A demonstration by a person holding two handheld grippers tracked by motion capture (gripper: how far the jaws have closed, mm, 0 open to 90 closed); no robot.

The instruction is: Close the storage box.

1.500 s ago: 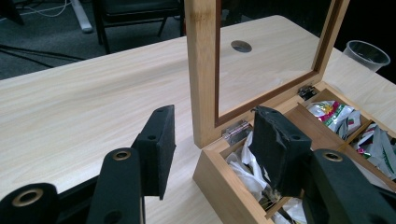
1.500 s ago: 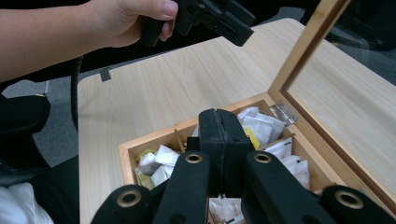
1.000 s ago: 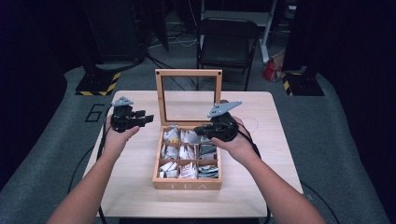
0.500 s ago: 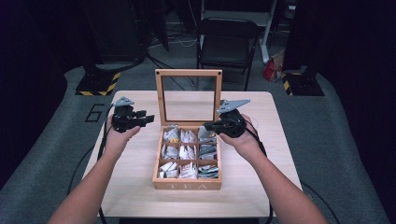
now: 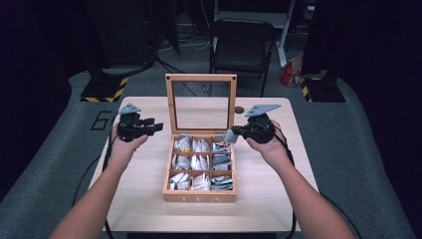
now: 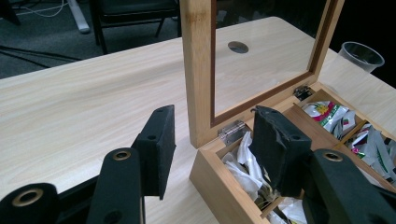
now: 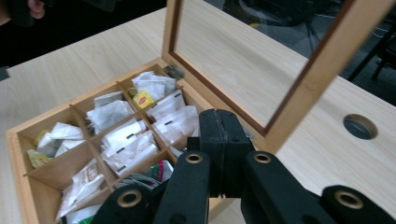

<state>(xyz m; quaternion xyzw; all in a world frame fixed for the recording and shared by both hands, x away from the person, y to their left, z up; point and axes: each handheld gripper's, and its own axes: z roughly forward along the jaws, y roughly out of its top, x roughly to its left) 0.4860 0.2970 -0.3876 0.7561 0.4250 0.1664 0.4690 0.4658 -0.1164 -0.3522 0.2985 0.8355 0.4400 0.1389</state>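
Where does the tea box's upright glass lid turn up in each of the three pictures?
High view: the lid stands at centre, behind the compartments.
Left gripper view: the lid spans the upper middle to the right, one post nearest.
Right gripper view: the lid slants across the upper right.
Shared landmark: the round hole in the tabletop near it.

You've got a pale wooden table across the middle of the frame, with a round hole near its far edge. Top centre stands a black folding chair, and a red bag lies right of it. Upper left sits a yellow-and-black striped base.
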